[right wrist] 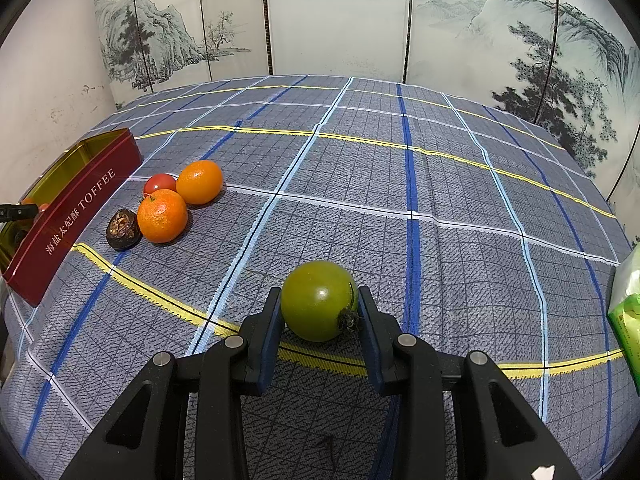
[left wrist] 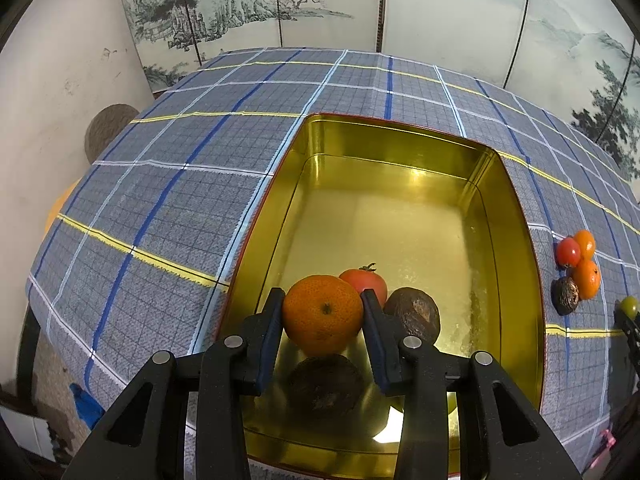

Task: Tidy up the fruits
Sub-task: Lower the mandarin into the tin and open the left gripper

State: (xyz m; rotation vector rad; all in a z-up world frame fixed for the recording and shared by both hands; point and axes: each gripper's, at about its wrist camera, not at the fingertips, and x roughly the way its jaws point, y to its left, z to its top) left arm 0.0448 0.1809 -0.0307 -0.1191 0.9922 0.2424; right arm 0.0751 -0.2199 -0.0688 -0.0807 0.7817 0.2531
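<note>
My left gripper (left wrist: 323, 300) is shut on an orange mandarin (left wrist: 322, 312) and holds it above the near end of the open gold tin (left wrist: 520, 216). In the tin lie a red tomato (left wrist: 370, 280) and a dark brown fruit (left wrist: 414, 314); another dark fruit (left wrist: 325, 384) lies under the mandarin. My right gripper (right wrist: 319, 300) is shut on a green tomato (right wrist: 318, 300) just above the checked cloth. Two mandarins (right wrist: 162, 216) (right wrist: 199, 182), a red tomato (right wrist: 159, 183) and a dark fruit (right wrist: 122, 229) lie on the cloth beside the tin's red wall (right wrist: 76, 212).
The table carries a blue-grey checked cloth (right wrist: 400, 200). A painted folding screen (right wrist: 340, 16) stands behind it and a white wall is at the left. A green packet (right wrist: 628, 312) lies at the right edge. The loose fruit group also shows in the left wrist view (left wrist: 576, 272).
</note>
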